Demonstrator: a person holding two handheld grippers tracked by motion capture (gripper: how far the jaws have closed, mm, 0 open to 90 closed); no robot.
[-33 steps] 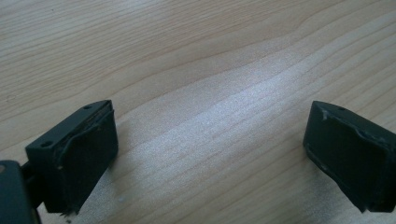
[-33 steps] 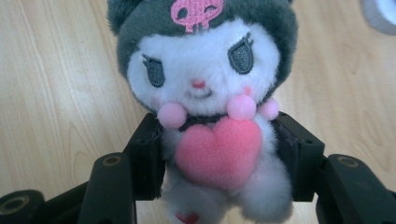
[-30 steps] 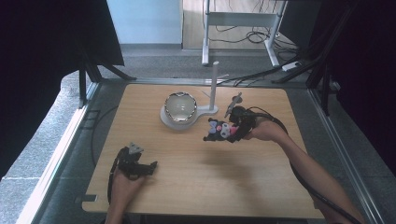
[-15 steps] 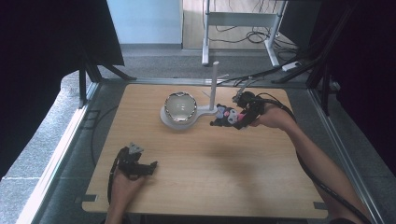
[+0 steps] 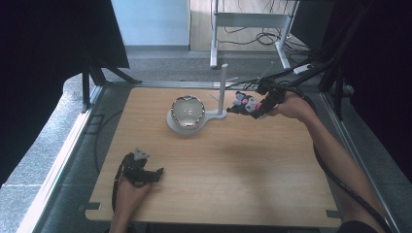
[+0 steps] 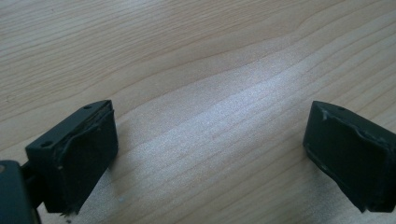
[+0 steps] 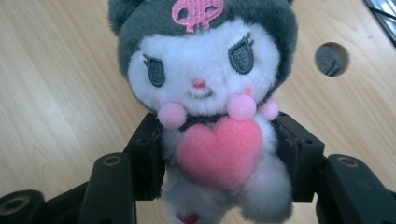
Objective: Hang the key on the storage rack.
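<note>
Wooden surface [image 5: 243, 165], far right: plush toy [image 7: 210, 112] carried, clamped in right gripper [image 5: 260, 104] fingers. Left gripper [image 6: 210, 154] fingers apart, idle. Next, likely: lowering toward bowl [image 5: 188, 110].

Obstacles, far half of table [image 5: 243, 194]: glass bowl [image 5: 187, 110] on a white stand base [image 5: 214, 116]; thin white post [image 5: 222, 87] upright just right of the bowl.

Right gripper [image 5: 257, 107], clamped on a plush toy [image 5: 244, 103], held just right of the post, near it but apart.

Free room: the whole near half of the tabletop lies bare, save for the left gripper [image 5: 154, 174] resting at the near left, jaws spread over bare wood. Open passage left of the bowl and along the right edge.
</note>
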